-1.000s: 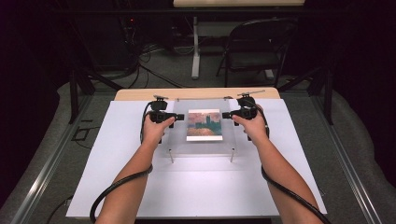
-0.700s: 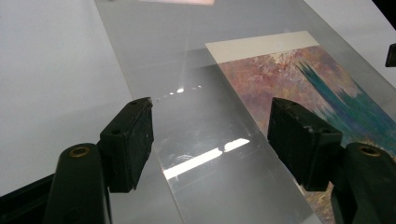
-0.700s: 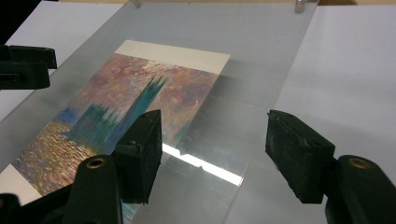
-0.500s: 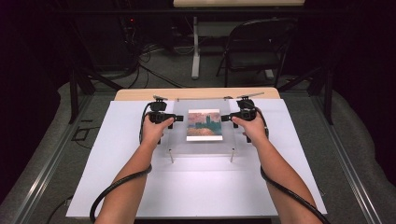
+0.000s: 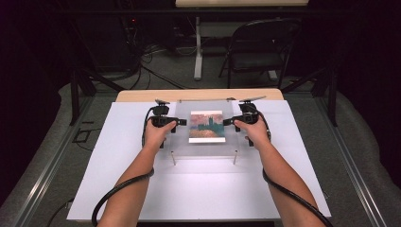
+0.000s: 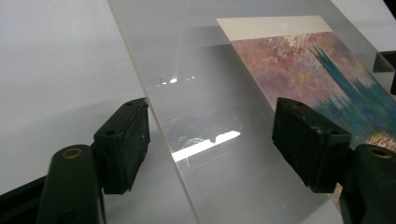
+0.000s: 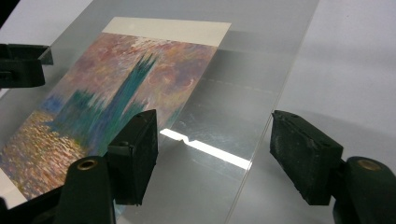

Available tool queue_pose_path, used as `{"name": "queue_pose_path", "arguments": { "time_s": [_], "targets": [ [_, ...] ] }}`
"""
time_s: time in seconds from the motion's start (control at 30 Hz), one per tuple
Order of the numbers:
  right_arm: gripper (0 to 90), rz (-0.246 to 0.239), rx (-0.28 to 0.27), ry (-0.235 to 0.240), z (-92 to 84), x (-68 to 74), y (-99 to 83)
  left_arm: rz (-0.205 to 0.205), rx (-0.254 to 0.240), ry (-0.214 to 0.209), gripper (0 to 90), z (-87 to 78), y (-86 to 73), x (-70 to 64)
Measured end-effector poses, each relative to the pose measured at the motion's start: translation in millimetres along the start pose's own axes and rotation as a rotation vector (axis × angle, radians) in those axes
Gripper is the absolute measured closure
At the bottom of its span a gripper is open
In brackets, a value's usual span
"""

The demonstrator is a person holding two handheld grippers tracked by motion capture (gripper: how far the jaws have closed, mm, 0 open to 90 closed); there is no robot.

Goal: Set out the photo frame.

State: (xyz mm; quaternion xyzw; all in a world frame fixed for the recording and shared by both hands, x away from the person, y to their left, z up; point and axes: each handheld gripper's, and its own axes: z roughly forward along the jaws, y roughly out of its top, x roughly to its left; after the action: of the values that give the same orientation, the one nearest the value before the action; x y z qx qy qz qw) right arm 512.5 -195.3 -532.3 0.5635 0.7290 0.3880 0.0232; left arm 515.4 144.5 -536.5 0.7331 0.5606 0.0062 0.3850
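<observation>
- The left gripper [image 5: 182, 122] stood at the left edge of the clear acrylic sheet [image 5: 182, 142], its jaws spread wide with that edge passing between them; the pads pressed on nothing, and the jaws had just been opening.
- In the left gripper view, the left gripper [image 6: 211, 133] straddled the clear acrylic sheet [image 6: 210, 107], one jaw to the outer side of the sheet's edge and the other over the sheet near the print.
- The right gripper [image 5: 228, 122] stood at the sheet's right edge, likewise released, its jaws having just been opening with the edge between them.
- In the right gripper view, the right gripper [image 7: 214, 140] had one jaw over the clear acrylic sheet [image 7: 233, 93] and the other beyond its edge, over the white tabletop [image 7: 350, 70].
- The sheet sat on small posts above the white tabletop [image 5: 198, 189], toward its far side, lying flat.
- The painted print [image 5: 206, 126] lay at the middle of the sheet, between the two grippers; it showed a pink sky, a dark teal tower and orange water [image 7: 107, 102].
- The same painted print [image 6: 322, 74] reached close to the left gripper's inner jaw.
- Each hand held its gripper from the near side of the sheet, a cable trailing along each forearm.
</observation>
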Motion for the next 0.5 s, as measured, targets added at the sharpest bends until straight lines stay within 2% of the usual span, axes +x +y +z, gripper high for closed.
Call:
{"name": "queue_pose_path", "arguments": {
  "time_s": [0.13, 0.23, 0.43, 0.5],
  "targets": [
    [31.0, 0.014, 0.009, 0.013, 0.3, -1.2, -0.5, -0.020, -0.003, -0.016, 24.4, 3.2, -0.3, 0.5],
    [29.2, 0.017, 0.016, 0.029, 1.9, -0.8, -0.7, -0.020, 0.001, -0.017, 22.1, 5.9, -0.2, -1.6],
    [26.9, 0.011, 0.015, 0.025, 4.3, 1.2, -0.5, -0.056, 0.015, -0.031, 19.9, 8.0, -0.8, -3.7],
    [26.9, 0.013, 0.012, 0.026, 4.5, 1.1, -0.6, -0.054, 0.017, -0.028, 20.0, 7.5, -0.7, -4.1]
  ]
}}
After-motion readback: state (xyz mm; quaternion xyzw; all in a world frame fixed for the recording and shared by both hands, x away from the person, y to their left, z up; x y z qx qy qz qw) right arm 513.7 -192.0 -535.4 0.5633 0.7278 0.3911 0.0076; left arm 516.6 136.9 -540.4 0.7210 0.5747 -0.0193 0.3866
